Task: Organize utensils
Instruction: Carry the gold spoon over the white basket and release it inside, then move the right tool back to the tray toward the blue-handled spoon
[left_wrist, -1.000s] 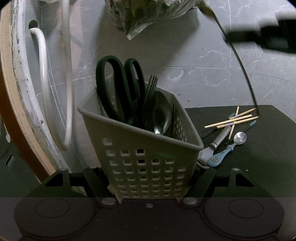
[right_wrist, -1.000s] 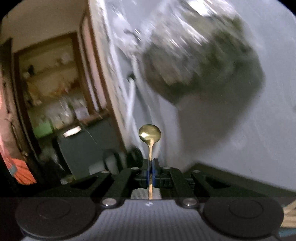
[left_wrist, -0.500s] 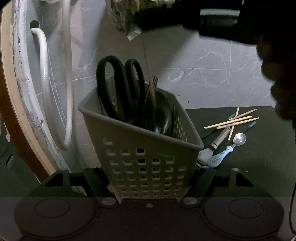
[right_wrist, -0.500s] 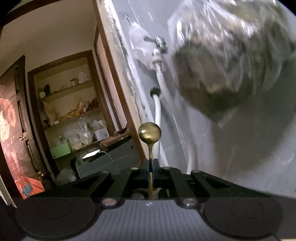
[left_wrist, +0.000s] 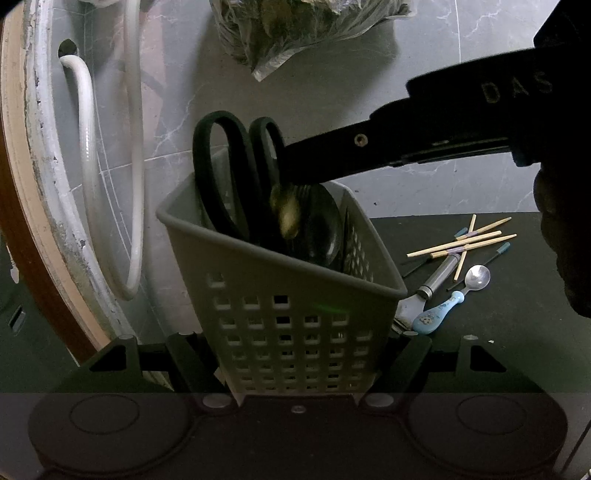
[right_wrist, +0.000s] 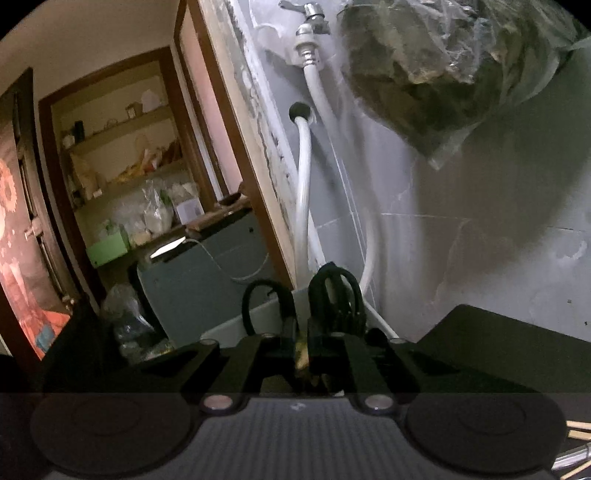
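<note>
The dark tabletop (left_wrist: 480, 332) carries a grey basket (left_wrist: 295, 314), gripped at its base between the left gripper's (left_wrist: 295, 373) fingers. Black scissors (left_wrist: 229, 177) stand inside it. Over the basket, the right gripper (left_wrist: 291, 173) has its fingers opening, and a gold spoon (left_wrist: 286, 214) sits blurred just below them, inside the basket. Chopsticks (left_wrist: 461, 245) and a blue-handled spoon (left_wrist: 443, 306) lie beside it.

I work in a home's utility corner: a grey marble-tiled wall (right_wrist: 480, 258), a metal tap (right_wrist: 308, 14) feeding a white hose (right_wrist: 304, 177), a bag of greens (right_wrist: 436, 66) hanging to the right. Through the far-left doorway, pantry shelves (right_wrist: 122, 125) crowd with packets and jars.
</note>
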